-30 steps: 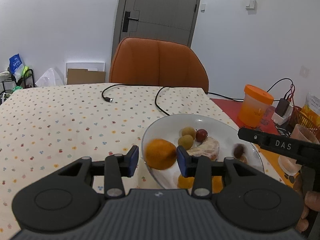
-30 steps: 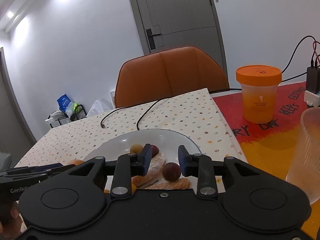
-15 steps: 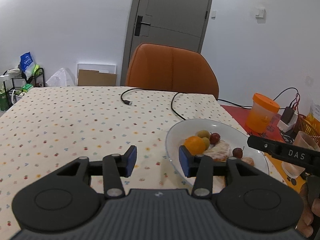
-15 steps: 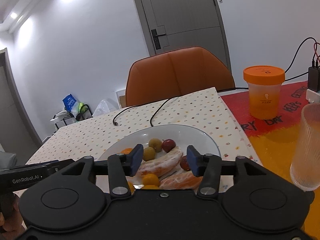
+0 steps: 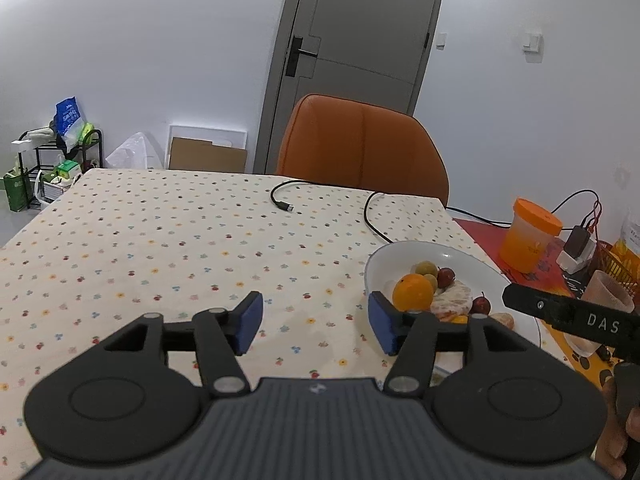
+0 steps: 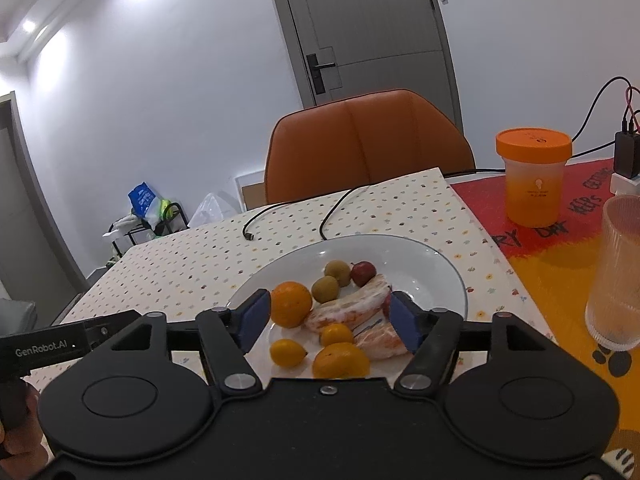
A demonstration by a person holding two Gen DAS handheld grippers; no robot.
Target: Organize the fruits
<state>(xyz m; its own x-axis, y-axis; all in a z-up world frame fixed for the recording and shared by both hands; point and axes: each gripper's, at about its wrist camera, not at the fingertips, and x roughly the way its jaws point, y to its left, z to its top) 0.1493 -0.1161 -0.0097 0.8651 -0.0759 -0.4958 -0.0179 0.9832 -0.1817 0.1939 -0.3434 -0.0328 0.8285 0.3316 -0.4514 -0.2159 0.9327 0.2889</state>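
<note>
Holding both my left gripper and right gripper wide open and empty, I feared bumping the round orange fruit off the white plate.

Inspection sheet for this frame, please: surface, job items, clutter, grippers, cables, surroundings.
Surface: table under a dotted tablecloth; a red and orange mat on its right.
Job's things: white plate holds an orange, two green fruits, a red fruit, peeled citrus segments and three small yellow-orange fruits.
Clutter: orange-lidded cup and ribbed glass on the mat.
Grippers: left gripper open, empty, over the cloth; right gripper open, empty, over the plate.
Cables: black cable lies loose on the cloth; charger leads far right.
Surroundings: orange chair, grey door, rack with bags.
</note>
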